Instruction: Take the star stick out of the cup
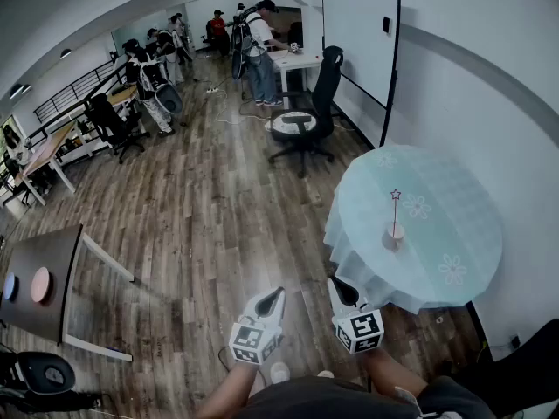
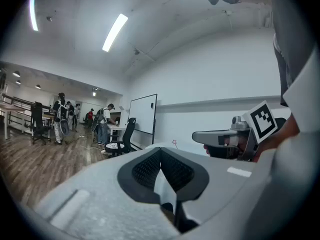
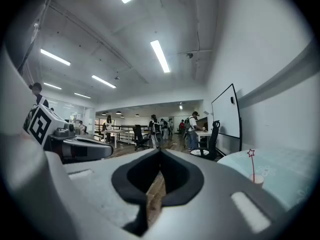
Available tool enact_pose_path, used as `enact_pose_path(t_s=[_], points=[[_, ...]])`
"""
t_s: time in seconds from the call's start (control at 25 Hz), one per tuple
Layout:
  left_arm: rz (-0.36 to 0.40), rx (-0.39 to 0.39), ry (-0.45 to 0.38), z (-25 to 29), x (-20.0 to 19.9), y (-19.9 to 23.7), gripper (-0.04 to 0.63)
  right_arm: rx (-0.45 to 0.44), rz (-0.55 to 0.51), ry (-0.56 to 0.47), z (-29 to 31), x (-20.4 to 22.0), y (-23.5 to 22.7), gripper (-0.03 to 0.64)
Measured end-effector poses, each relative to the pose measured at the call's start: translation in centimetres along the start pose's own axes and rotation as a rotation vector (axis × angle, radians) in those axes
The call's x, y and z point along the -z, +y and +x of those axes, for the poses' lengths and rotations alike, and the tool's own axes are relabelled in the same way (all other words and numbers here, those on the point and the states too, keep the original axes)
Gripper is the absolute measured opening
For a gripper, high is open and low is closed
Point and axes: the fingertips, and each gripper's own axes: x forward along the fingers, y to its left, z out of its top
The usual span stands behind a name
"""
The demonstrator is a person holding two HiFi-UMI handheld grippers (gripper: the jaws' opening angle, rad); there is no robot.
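A thin stick topped with a small star (image 1: 395, 195) stands upright in a small pale cup (image 1: 395, 233) on a round table with a light teal cloth (image 1: 445, 225). In the right gripper view, the star stick (image 3: 251, 159) and the cup (image 3: 257, 179) show far off at the right. The left gripper view shows only the tiny star (image 2: 174, 142) above the table edge. My left gripper (image 1: 278, 296) and right gripper (image 1: 335, 283) hang side by side low in the head view, short of the table, both shut and empty. Each one shows in the other's view.
A black office chair (image 1: 305, 120) and a whiteboard (image 1: 360, 42) stand beyond the round table, by the white wall. A dark table (image 1: 52, 278) with two coloured discs is at the left. Several people stand at desks far back on the wooden floor (image 1: 201, 208).
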Motion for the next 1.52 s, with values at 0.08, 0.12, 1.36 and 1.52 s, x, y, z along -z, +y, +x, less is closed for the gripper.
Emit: enact_pose_path(t_s=[0.08,0.12,1.36,1.52], points=[[-0.002,0.003,-0.001,-0.3,0.2,0.5,0.005,0.003,-0.002,0.003,0.3,0.0,0.3,0.003],[-0.003,0.004,-0.002,-0.3,0.1,0.7,0.005,0.005,-0.002,0.004,0.5,0.0,0.5,0.003],[-0.020,0.159,0.032,2.6,2.3,8.1,0.005,0.188,0.037,0.033,6.6,2.3,1.5,0.003],[-0.018,0.167,0.044,5.6,2.3,8.0,0.005,0.215,0.058,0.034,7.4,2.7,-1.4,0.003]])
